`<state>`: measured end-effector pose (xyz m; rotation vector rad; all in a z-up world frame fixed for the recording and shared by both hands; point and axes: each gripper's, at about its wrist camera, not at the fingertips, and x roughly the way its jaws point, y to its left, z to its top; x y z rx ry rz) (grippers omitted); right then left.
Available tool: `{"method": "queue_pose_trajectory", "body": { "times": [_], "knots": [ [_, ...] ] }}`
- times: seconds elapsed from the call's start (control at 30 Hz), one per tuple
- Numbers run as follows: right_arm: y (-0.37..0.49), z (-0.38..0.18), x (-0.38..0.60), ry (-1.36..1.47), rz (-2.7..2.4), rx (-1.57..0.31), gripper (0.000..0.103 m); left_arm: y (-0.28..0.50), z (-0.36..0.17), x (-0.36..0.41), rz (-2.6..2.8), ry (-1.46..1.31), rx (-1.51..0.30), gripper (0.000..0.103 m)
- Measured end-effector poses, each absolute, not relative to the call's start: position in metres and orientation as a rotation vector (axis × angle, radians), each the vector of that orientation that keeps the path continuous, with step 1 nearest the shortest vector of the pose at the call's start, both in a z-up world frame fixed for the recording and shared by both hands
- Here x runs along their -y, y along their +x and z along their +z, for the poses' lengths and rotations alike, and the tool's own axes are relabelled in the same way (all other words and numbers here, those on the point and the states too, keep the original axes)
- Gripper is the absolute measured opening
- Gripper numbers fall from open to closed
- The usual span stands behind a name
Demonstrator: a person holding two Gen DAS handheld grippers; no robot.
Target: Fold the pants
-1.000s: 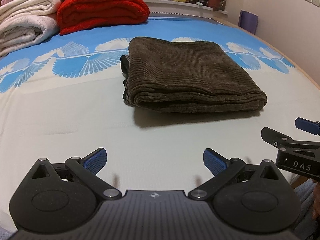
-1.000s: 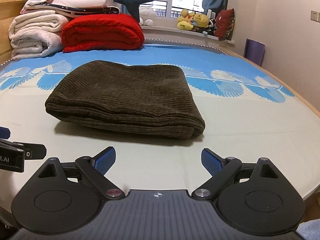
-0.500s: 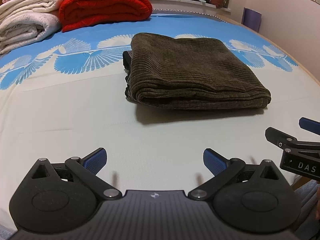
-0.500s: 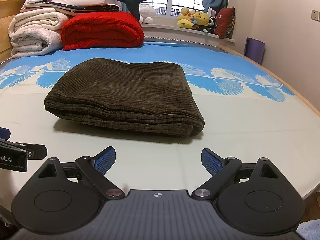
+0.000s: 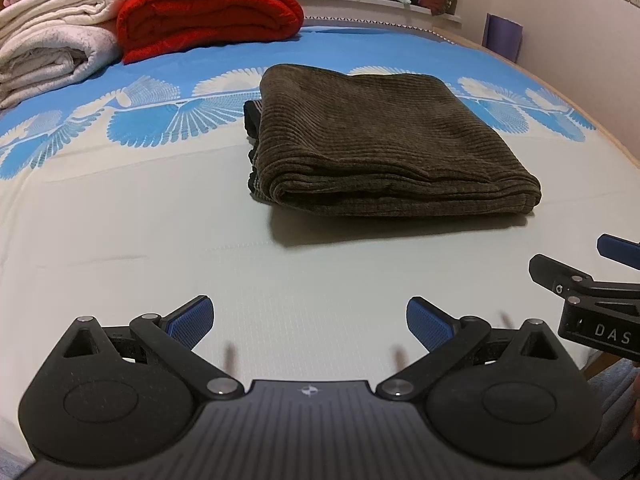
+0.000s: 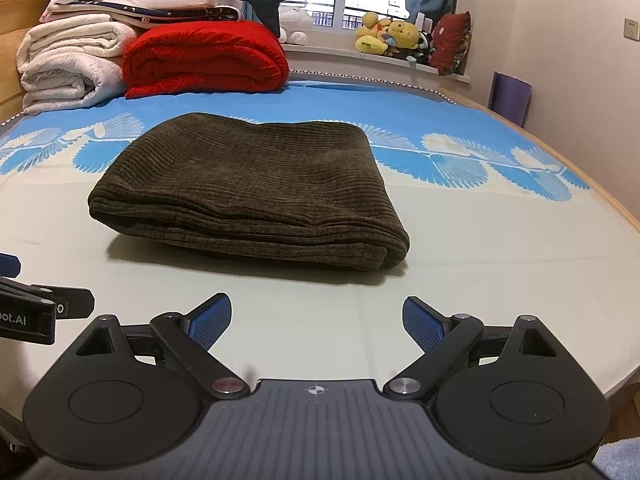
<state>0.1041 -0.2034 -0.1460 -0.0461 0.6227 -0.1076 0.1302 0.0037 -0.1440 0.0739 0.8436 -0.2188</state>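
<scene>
Lying folded on the bed (image 5: 120, 240), the brown corduroy pants (image 5: 380, 148) sit ahead of both claws, long axis across the view. Left claw (image 5: 310, 320) and right claw (image 6: 316, 318) hover spread wide, holding nothing, apart from the cloth; the pants lie right of the left claw's centreline, and neither claw looks clearly nearer.

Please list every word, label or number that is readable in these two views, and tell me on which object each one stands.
"DAS": white letters on the body of the right tool, cut off by the left wrist view's edge.
"oot.AI": white letters on the body of the left tool, cut off by the right wrist view's edge.
No readable text on the folded brown pants, the blankets or the plush toys.
</scene>
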Motion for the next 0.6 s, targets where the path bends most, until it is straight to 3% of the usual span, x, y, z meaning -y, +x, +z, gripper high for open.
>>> {"method": "queue_pose_trajectory", "body": {
  "times": [0.6],
  "knots": [
    [0.1029,-0.1473,0.2032,-0.056,-0.099,-0.632,0.093,0.1304,-0.1452,-0.0016,-0.211,0.080,-0.844,0.103]
  ]
}}
